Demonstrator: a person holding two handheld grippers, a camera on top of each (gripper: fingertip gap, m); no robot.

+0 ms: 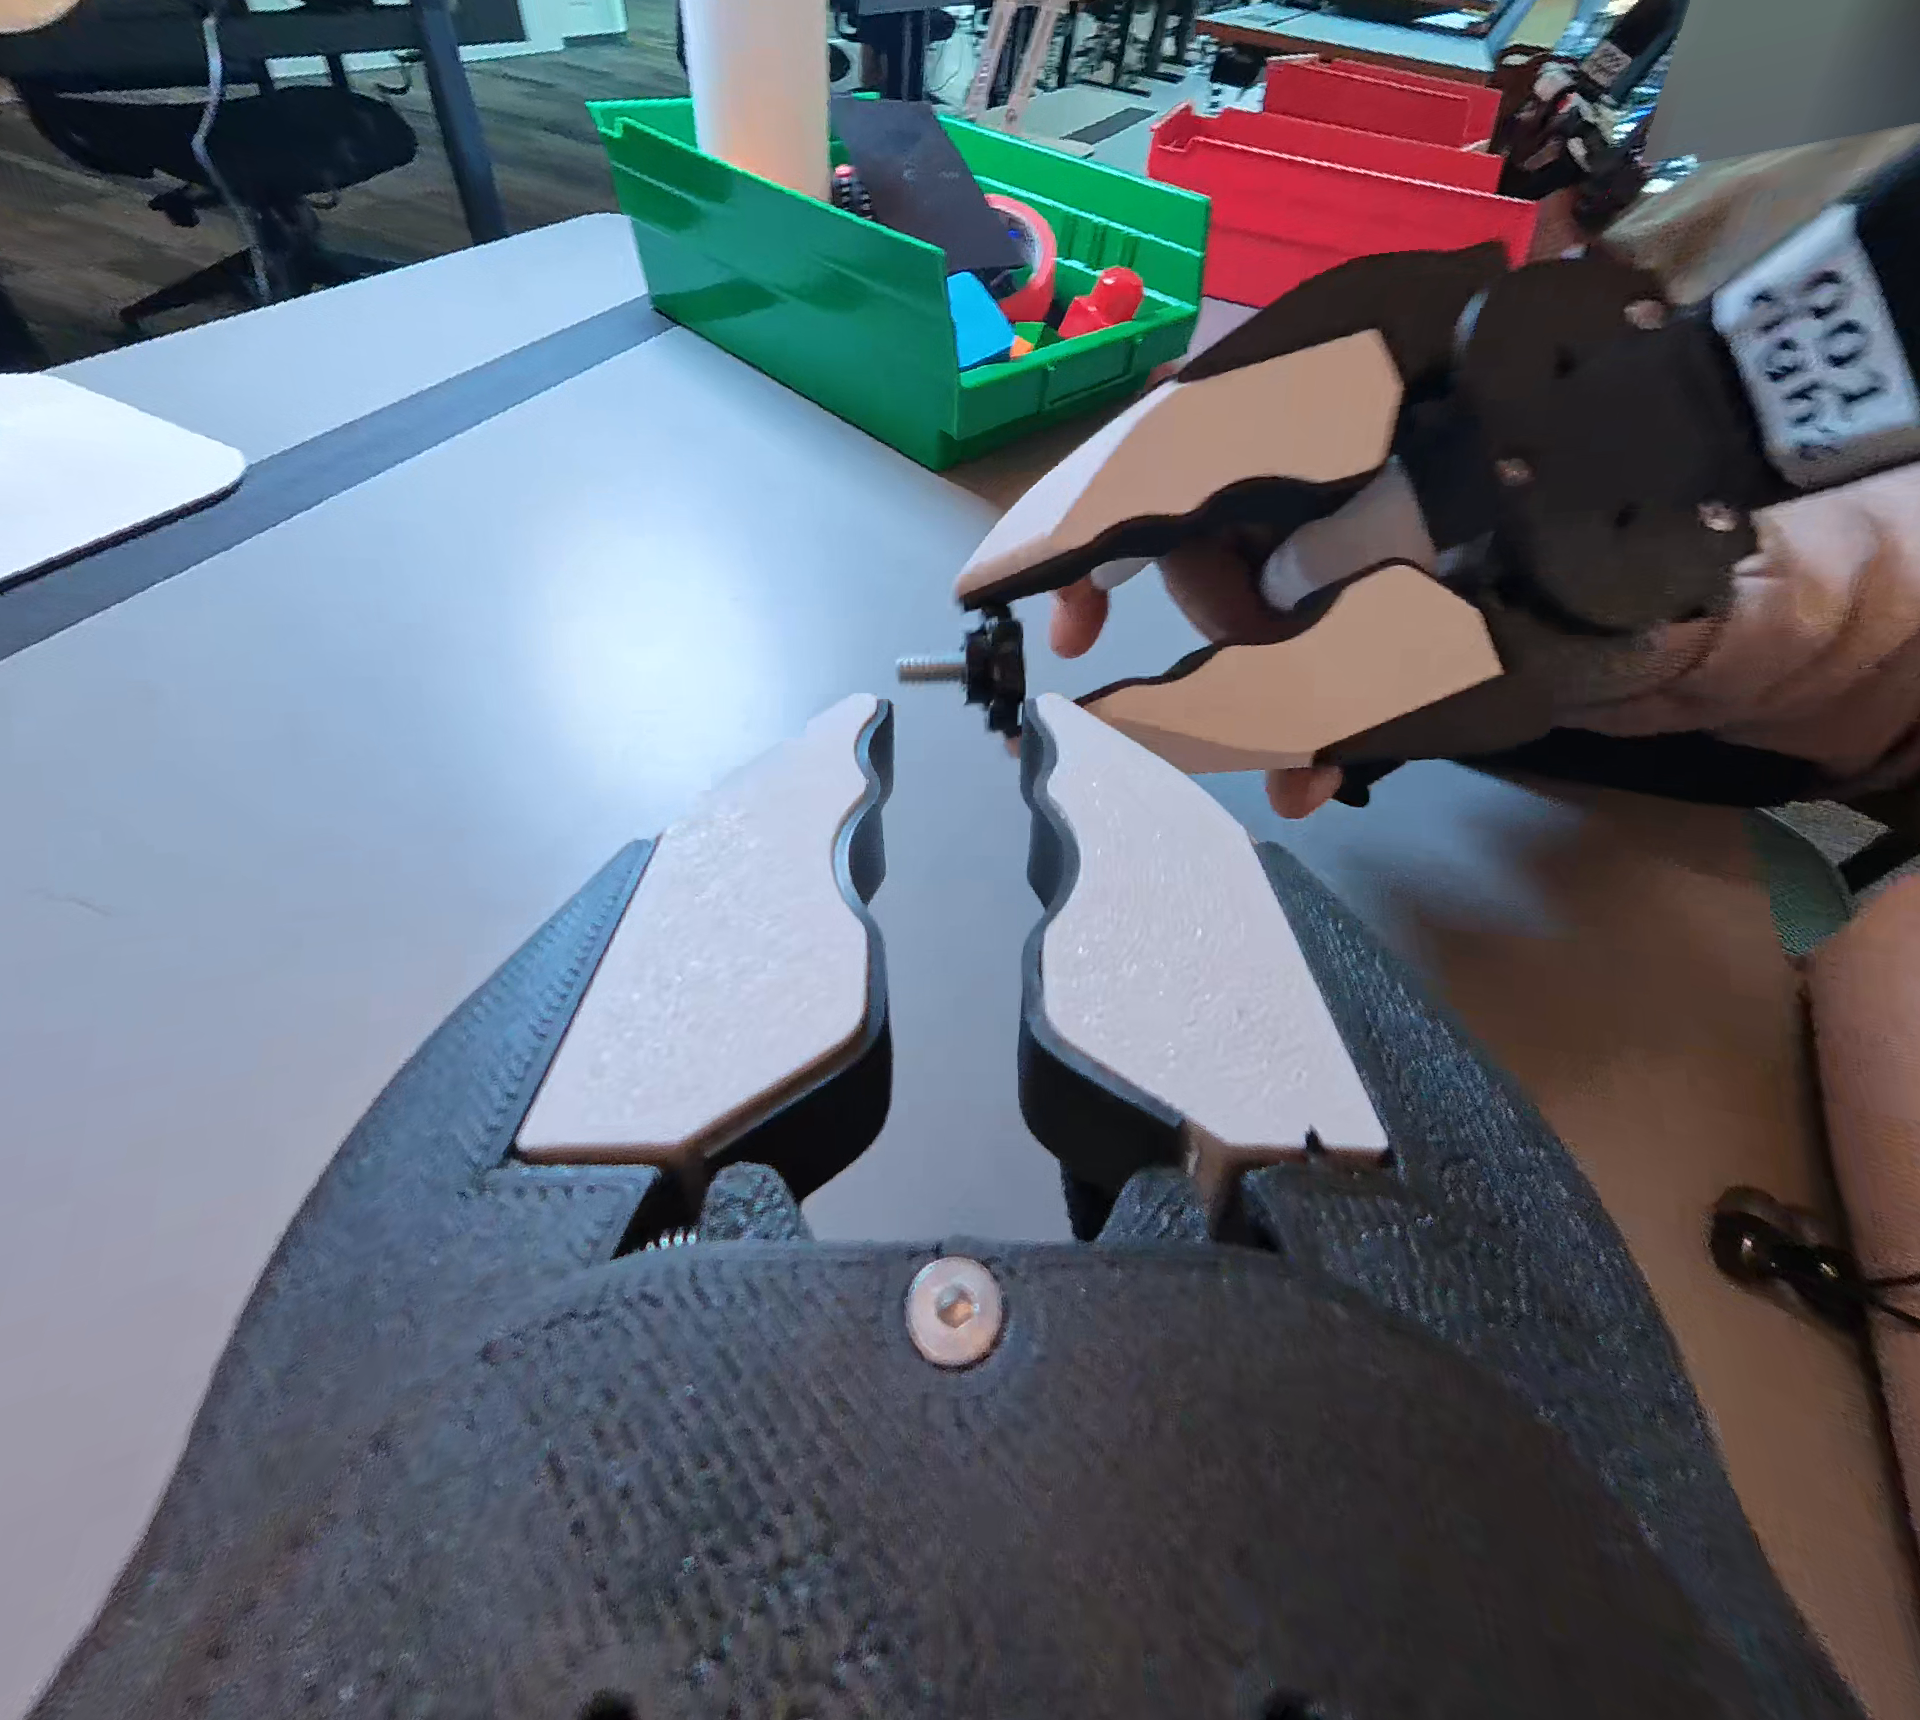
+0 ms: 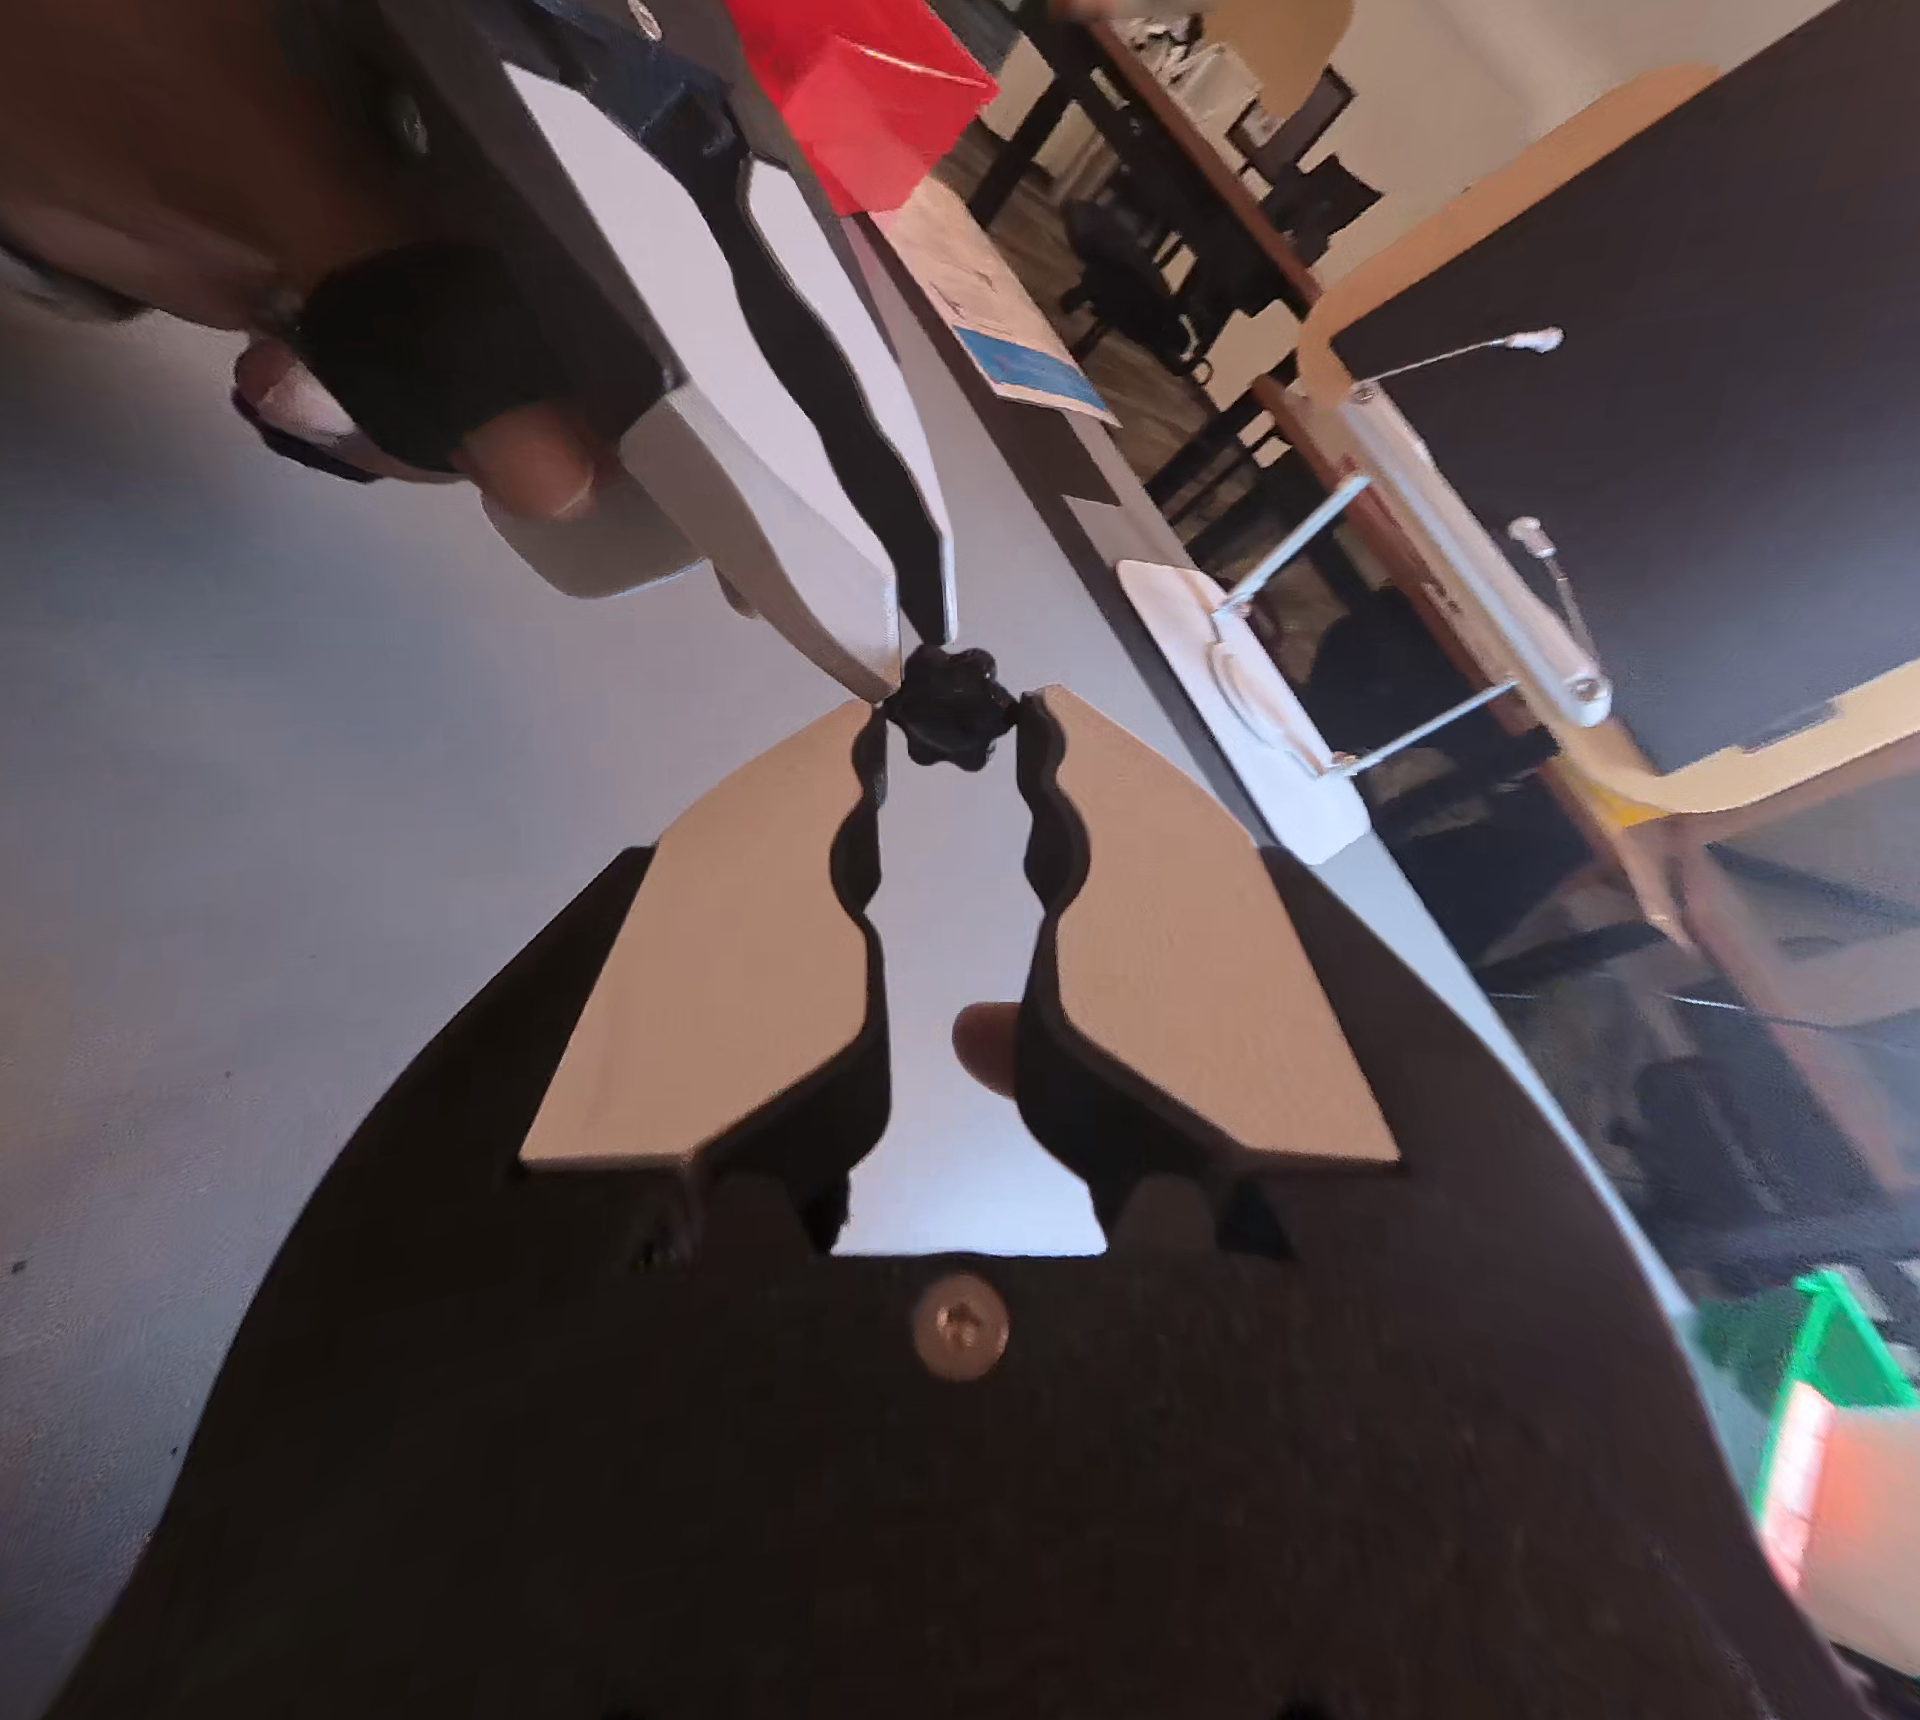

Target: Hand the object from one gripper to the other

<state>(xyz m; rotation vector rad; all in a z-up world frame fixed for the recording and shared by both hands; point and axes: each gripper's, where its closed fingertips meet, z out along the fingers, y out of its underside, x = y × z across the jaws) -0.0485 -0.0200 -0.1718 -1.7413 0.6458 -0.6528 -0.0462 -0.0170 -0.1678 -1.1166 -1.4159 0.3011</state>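
Two hand-held grippers: right hand-held gripper (image 1: pixel 1013 657) pinches knob screw (image 1: pixel 982 668); left hand-held gripper (image 1: pixel 956 720) parted, white label unread

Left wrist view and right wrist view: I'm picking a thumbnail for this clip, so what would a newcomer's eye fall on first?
First, the small black knob with a threaded stud, held in mid-air above the grey table between the tips of the right gripper, with the open left gripper just below it. Next, the bright green bin at the table's far edge, holding a tall white bottle, with red bins behind.
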